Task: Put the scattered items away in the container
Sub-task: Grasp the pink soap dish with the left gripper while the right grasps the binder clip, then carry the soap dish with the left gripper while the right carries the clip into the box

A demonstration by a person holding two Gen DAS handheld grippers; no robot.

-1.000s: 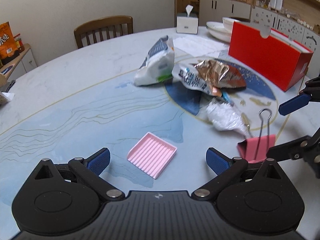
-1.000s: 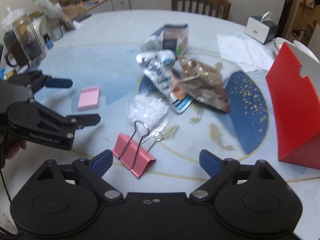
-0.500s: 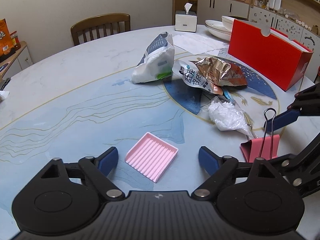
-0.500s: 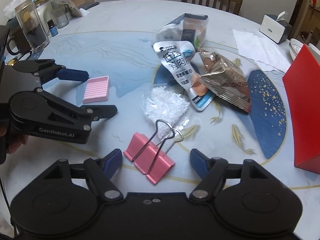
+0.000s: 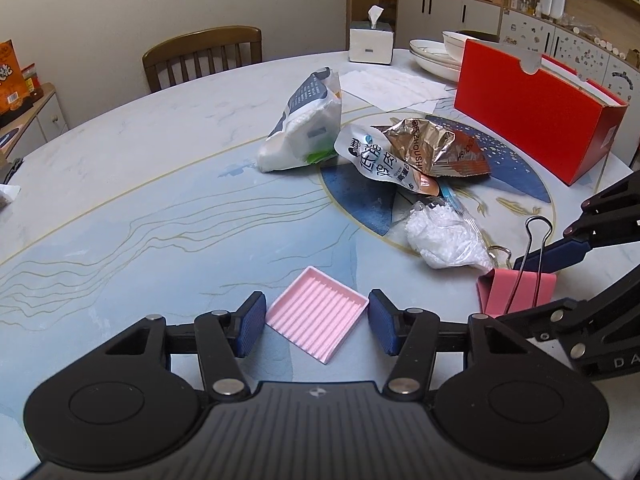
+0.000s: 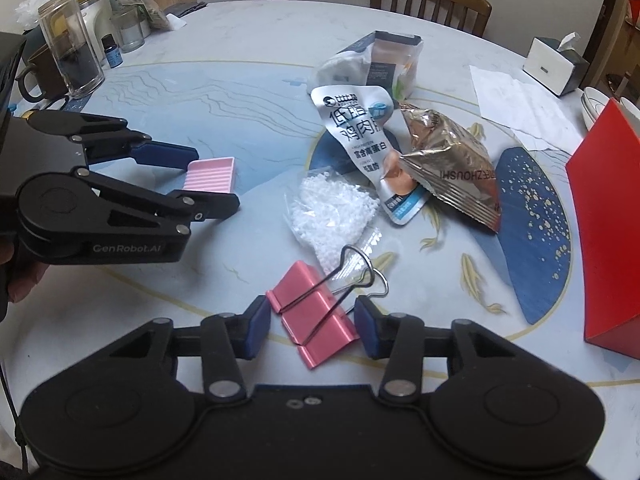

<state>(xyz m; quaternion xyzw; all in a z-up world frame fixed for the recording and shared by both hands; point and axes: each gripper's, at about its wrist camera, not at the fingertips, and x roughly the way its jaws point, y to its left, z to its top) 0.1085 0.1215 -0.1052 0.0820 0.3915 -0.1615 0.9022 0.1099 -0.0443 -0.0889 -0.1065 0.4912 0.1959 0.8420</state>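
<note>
Claw (image 5: pixel 316 322) around empty pink tray (image 5: pixel 318 317)

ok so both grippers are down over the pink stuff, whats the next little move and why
Probably finish closing both. The left gripper brackets the pink ridged tray, the right gripper the pink binder clip; both jaws have just been closing, yet slight gaps still seem to show at the pads.
</note>
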